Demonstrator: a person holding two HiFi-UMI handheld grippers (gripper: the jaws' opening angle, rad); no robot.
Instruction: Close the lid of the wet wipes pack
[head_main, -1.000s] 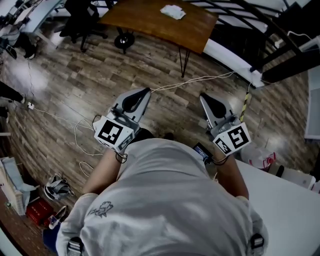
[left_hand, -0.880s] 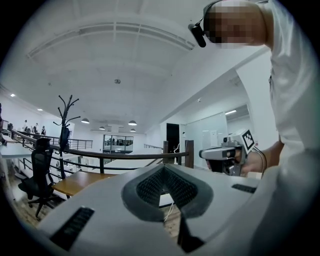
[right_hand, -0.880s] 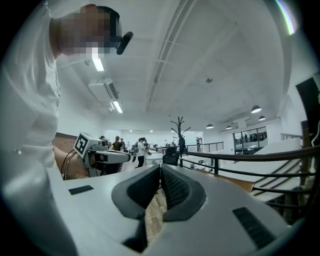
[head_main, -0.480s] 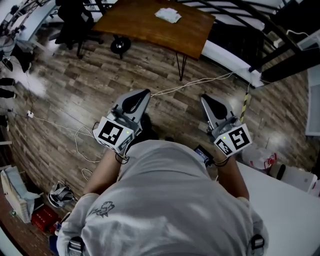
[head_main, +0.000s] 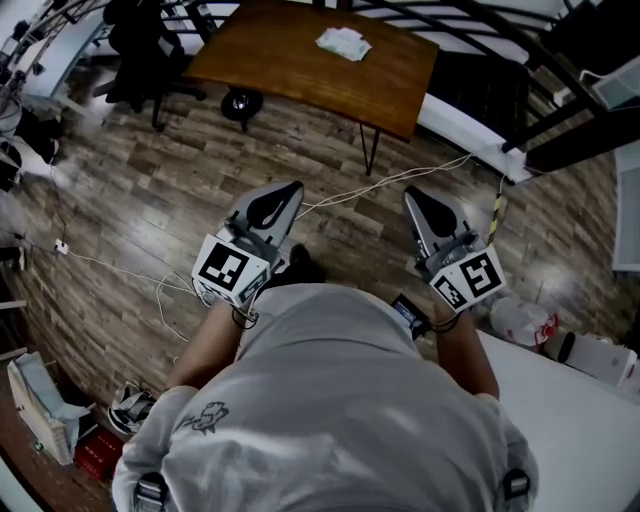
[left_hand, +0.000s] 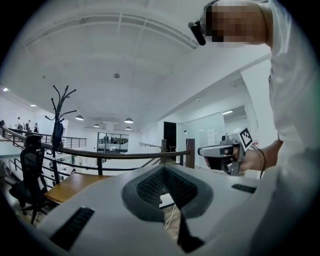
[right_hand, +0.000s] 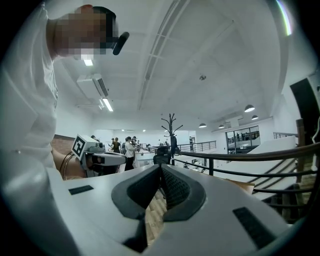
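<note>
The wet wipes pack (head_main: 343, 42) lies as a pale packet on a brown wooden table (head_main: 270, 55) at the top of the head view, well ahead of both grippers. My left gripper (head_main: 283, 190) and right gripper (head_main: 415, 196) are held level in front of the person's body, above the wooden floor. Both are shut with nothing between the jaws. In the left gripper view, the left gripper (left_hand: 164, 168) points past the table's edge (left_hand: 67, 185), with the right gripper (left_hand: 220, 150) beside it. The right gripper view shows its own shut tips (right_hand: 160, 168) and the left gripper (right_hand: 97, 158).
A black office chair (head_main: 150, 45) stands left of the table. White cables (head_main: 385, 178) run across the floor between me and the table. A white table (head_main: 585, 425) is at the lower right, and shoes (head_main: 130, 408) and a bag lie at the lower left. A railing (left_hand: 100, 155) runs behind.
The person has walked across the floor: the shoes and bag at the lower left slid down and out, and the table shifted slightly. Both grippers kept their pose, still shut.
</note>
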